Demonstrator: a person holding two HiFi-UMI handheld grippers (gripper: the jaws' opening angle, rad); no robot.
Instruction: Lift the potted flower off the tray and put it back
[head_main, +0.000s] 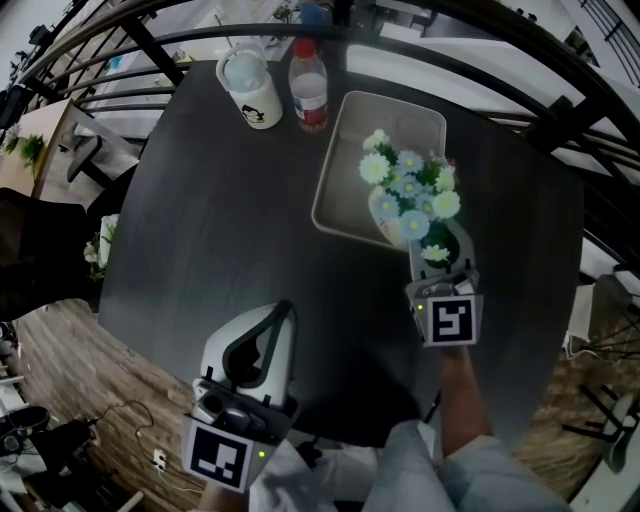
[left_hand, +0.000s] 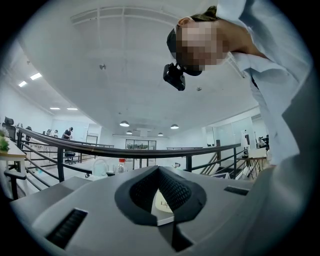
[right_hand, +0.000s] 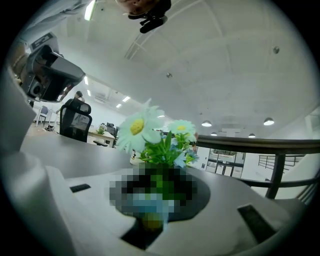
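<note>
The potted flower (head_main: 408, 188), white and pale-blue daisies in a light pot, hangs over the near right corner of the white tray (head_main: 345, 130). My right gripper (head_main: 437, 248) reaches in from below, shut on the pot. Whether the pot rests on the tray I cannot tell. In the right gripper view the daisies (right_hand: 159, 134) rise just above the right gripper (right_hand: 161, 177), whose jaws are partly hidden by a mosaic patch. My left gripper (head_main: 284, 306) hovers over the table's near left side, shut and empty, far from the tray. In its own view the left gripper (left_hand: 159, 169) shows its tips meeting.
A lidded white cup (head_main: 250, 88) and a red-capped bottle (head_main: 309, 86) stand at the far edge of the round dark table (head_main: 200, 230), left of the tray. A black railing curves behind. Another small plant (head_main: 100, 245) sits beyond the table's left edge.
</note>
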